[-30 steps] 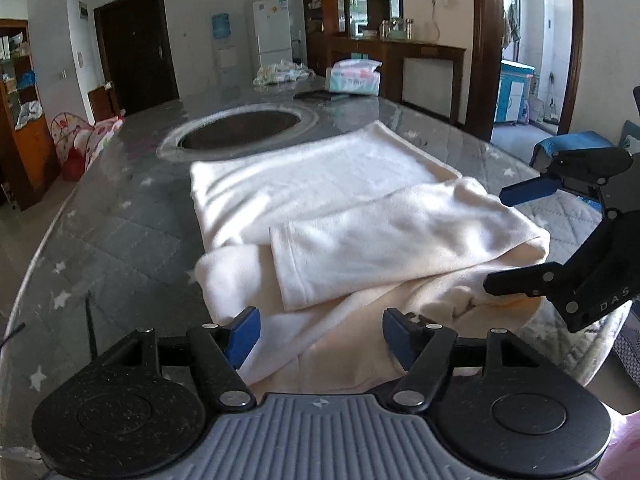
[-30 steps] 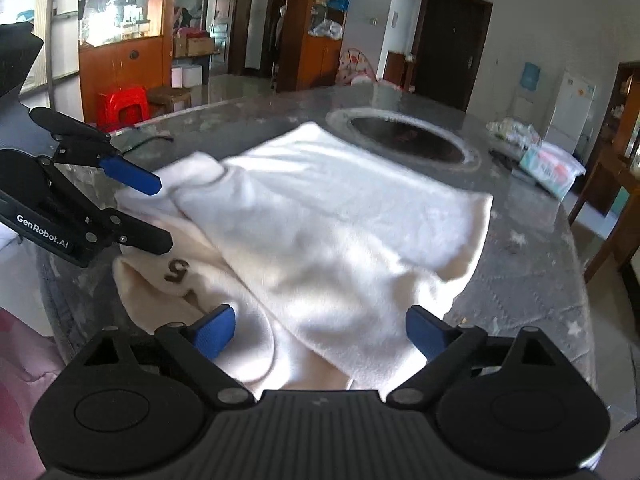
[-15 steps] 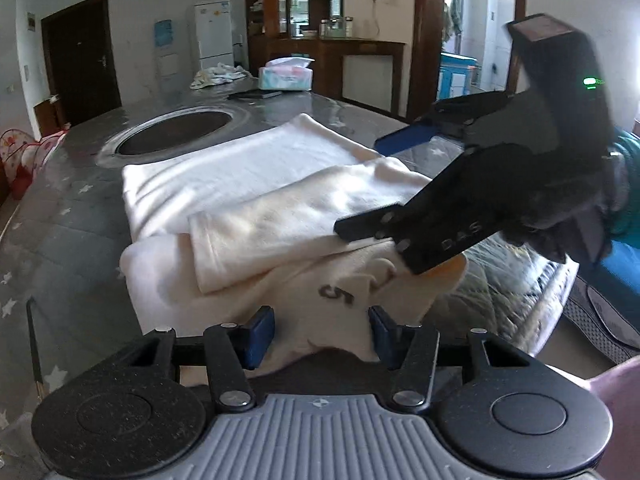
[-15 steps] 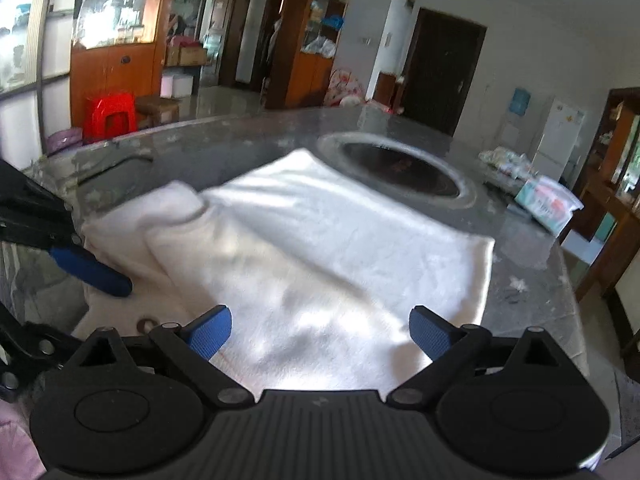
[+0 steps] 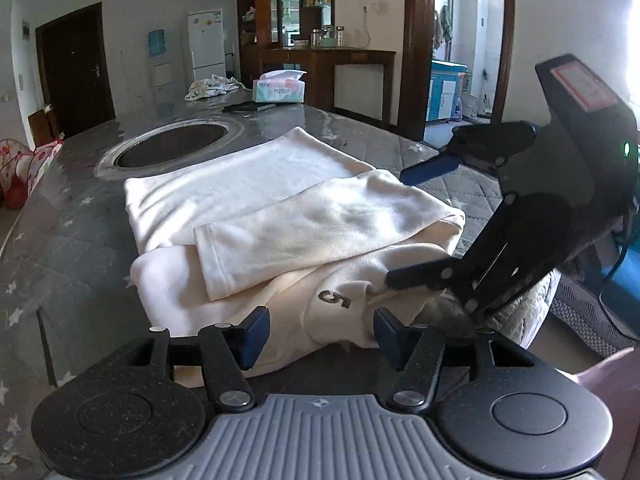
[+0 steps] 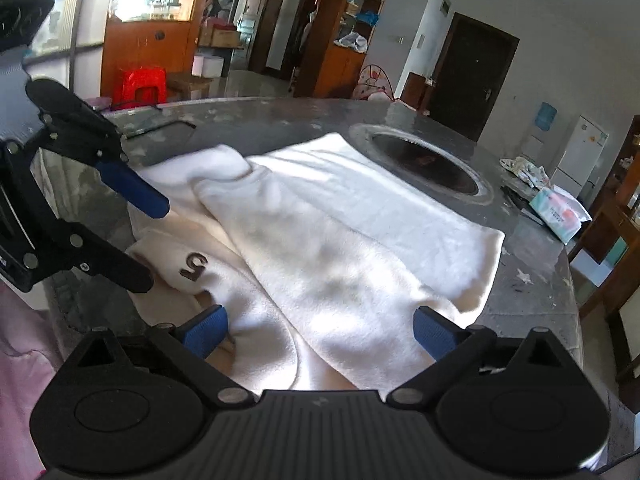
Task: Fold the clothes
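Note:
A cream garment (image 5: pixel 280 216) lies partly folded on the grey table (image 5: pixel 72 240), with a sleeve laid across it and a dark "5" (image 5: pixel 334 298) on its near edge. It also shows in the right wrist view (image 6: pixel 340 248). My left gripper (image 5: pixel 318 334) is open, its blue pads on either side of the near hem by the "5". My right gripper (image 6: pixel 320 330) is open over the garment's near right edge. The right gripper shows in the left wrist view (image 5: pixel 408 224), open at the garment's right corner. The left gripper shows in the right wrist view (image 6: pixel 144 240), open.
A round dark recess (image 5: pixel 172 146) is set in the table behind the garment. A tissue box (image 5: pixel 280 88), a crumpled cloth (image 5: pixel 214 86) and a dark flat object (image 5: pixel 250 107) lie at the far end. A red stool (image 6: pixel 140 84) and wooden cabinets stand beyond the table.
My left gripper has come closer to the near hem and its jaws have narrowed around the "5" fold. My right gripper has swung in at the garment's right corner, still open.

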The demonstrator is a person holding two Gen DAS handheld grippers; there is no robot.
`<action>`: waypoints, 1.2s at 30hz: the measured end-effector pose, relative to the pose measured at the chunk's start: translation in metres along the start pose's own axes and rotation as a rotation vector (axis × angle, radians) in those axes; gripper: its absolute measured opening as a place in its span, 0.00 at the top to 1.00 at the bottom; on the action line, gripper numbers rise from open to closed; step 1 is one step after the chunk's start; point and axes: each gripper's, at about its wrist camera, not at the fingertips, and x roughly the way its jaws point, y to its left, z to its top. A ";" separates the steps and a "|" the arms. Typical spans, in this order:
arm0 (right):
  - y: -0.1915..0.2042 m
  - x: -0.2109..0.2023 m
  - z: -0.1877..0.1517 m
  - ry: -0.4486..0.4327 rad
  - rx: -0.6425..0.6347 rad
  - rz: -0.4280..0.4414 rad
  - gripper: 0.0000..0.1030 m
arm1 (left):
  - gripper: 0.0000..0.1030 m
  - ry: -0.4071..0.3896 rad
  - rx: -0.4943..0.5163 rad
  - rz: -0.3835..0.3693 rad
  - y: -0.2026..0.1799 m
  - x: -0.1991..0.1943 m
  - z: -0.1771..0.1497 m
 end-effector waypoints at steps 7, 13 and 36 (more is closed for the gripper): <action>-0.008 -0.025 0.000 0.003 0.010 0.041 0.03 | 0.39 0.007 0.104 0.015 -0.001 -0.007 -0.010; -0.005 -0.033 -0.009 0.029 -0.024 0.033 0.04 | 0.39 0.010 0.126 0.011 0.003 -0.014 -0.019; 0.001 -0.027 -0.018 0.032 -0.116 0.022 0.23 | 0.89 -0.144 0.113 -0.008 0.012 0.008 0.016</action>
